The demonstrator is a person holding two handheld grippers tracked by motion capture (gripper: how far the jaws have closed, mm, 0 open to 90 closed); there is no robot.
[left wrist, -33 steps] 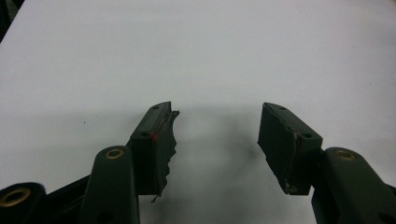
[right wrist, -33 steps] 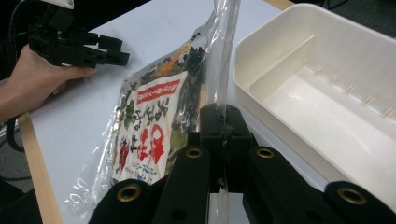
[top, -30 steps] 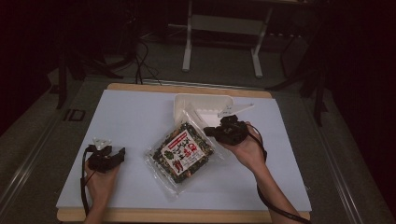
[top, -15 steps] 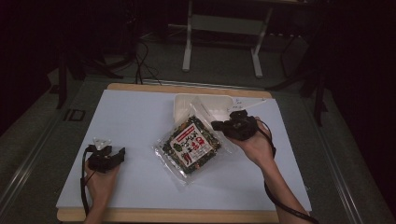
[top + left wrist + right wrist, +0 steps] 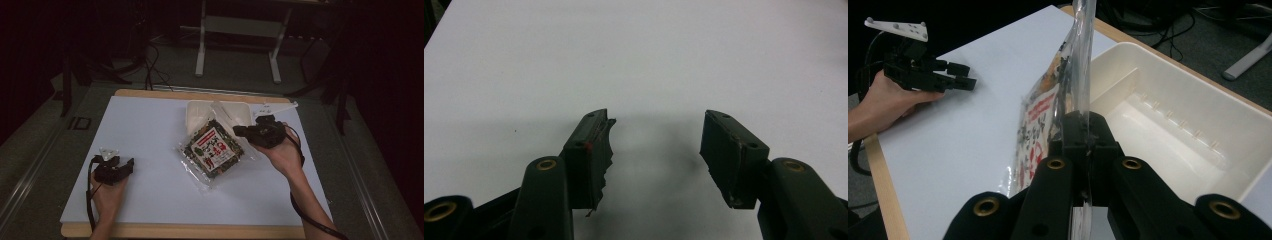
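A clear plastic snack bag (image 5: 212, 150) with a red, white and green label hangs tilted over the table, its top corner over the white tray (image 5: 198, 114). My right gripper (image 5: 241, 132) is shut on the bag's right edge. In the right gripper view the jaws pinch the clear seam of the bag (image 5: 1045, 112), with the tray (image 5: 1168, 130) just to the right. My left gripper (image 5: 129, 164) rests on the white table at the front left, open, nothing between its fingers (image 5: 591, 150).
The white table sheet (image 5: 150, 130) lies on a wooden board (image 5: 200, 231). Beyond the table's far edge stand a metal frame (image 5: 237, 45) and cables on a dark floor. A white plate (image 5: 275, 106) lies by the tray's right end.
My right gripper has lifted and carried the bag toward the far right, nearer the tray. The left gripper has stayed in place.
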